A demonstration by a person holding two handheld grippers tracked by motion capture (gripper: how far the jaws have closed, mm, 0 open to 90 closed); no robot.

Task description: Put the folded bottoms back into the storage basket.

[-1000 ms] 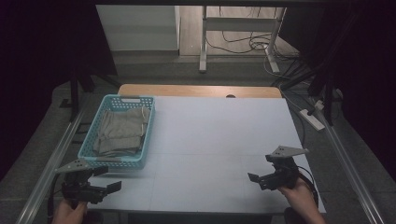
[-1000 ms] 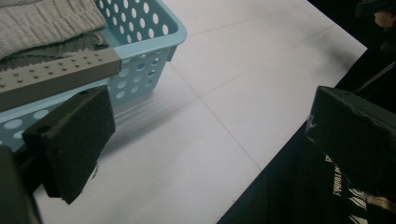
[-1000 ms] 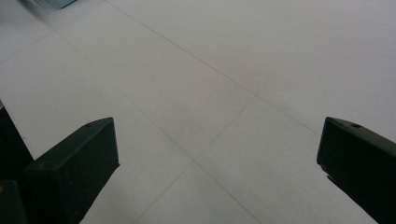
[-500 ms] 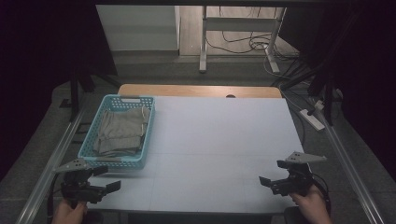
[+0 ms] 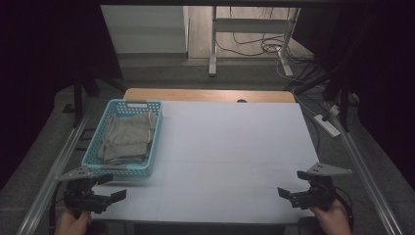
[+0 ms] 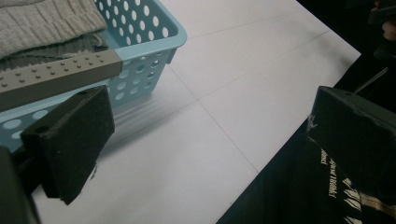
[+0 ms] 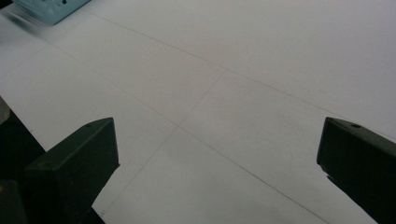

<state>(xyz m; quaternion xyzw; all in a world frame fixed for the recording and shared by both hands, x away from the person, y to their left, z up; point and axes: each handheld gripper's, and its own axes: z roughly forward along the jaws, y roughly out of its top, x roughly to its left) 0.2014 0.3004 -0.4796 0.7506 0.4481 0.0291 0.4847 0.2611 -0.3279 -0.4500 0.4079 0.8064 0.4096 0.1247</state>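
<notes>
each gripper is black with blocky padded jaws; the left gripper (image 5: 113, 188) and right gripper (image 5: 284, 194) both carry a grey three-cornered plate, a dark cable trailing behind.

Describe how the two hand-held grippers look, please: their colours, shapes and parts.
Each hand-held gripper, left and right, is black with a grey three-cornered plate on top. The jaws end in blocky black pads. A dark cable trails from the right one.
</notes>
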